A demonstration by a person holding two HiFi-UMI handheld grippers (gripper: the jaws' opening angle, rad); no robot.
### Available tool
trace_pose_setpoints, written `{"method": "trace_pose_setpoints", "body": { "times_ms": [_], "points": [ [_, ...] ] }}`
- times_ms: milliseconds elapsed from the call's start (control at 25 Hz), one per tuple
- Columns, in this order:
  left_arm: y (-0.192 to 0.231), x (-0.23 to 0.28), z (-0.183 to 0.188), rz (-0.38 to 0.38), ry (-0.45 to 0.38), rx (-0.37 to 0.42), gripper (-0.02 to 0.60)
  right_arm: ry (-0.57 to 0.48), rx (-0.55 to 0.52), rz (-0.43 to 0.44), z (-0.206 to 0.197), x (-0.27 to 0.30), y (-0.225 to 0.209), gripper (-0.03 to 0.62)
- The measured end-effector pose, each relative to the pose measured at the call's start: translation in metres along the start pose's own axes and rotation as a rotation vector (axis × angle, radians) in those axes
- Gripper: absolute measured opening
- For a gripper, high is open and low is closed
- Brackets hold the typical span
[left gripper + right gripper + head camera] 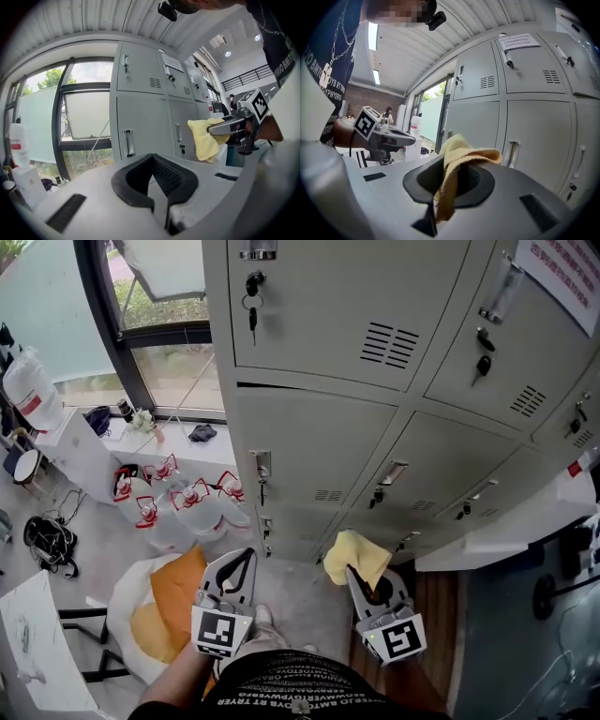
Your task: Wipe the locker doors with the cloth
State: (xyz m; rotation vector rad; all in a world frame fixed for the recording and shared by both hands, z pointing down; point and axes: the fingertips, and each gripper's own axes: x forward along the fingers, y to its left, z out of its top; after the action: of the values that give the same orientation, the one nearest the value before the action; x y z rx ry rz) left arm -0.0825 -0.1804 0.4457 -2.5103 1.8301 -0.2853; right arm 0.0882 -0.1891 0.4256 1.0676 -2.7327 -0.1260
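We hold our right gripper (366, 583) clamped on the yellow cloth (356, 554) near the grey locker doors (314, 442). Our left gripper (246, 561) is closed and empty.

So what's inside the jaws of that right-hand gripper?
A soft yellow cloth, clamped by the right gripper; it bunches above and hangs below. The jaws cover the pinched part.

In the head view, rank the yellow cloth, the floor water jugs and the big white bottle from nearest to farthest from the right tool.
1. yellow cloth, clamped in the right tool.
2. water jugs, on the floor to its left.
3. white bottle, far left by the window.
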Motion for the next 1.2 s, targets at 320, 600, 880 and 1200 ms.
{"method": "trace_pose_setpoints", "body": {
  "times_ms": [320, 600, 880, 1200],
  "points": [
    [0.03, 0.033, -0.007, -0.031, 0.024, -0.034, 0.005, -0.004, -0.016, -0.035, 0.012, 0.039, -0.017, 0.04],
    [0.062, 0.06, 0.013, -0.04, -0.038, 0.002, 0.006, -0.026, -0.019, -0.046, 0.025, 0.066, -0.021, 0.04],
    [0.081, 0.076, 0.02, -0.06, -0.025, -0.004, 0.005, -0.063, 0.003, -0.06, 0.043, 0.082, -0.022, 0.04],
    [0.091, 0.091, 0.014, -0.107, -0.02, -0.003, 0.005, -0.058, -0.023, -0.062, 0.063, 0.104, -0.015, 0.04]
  ]
}}
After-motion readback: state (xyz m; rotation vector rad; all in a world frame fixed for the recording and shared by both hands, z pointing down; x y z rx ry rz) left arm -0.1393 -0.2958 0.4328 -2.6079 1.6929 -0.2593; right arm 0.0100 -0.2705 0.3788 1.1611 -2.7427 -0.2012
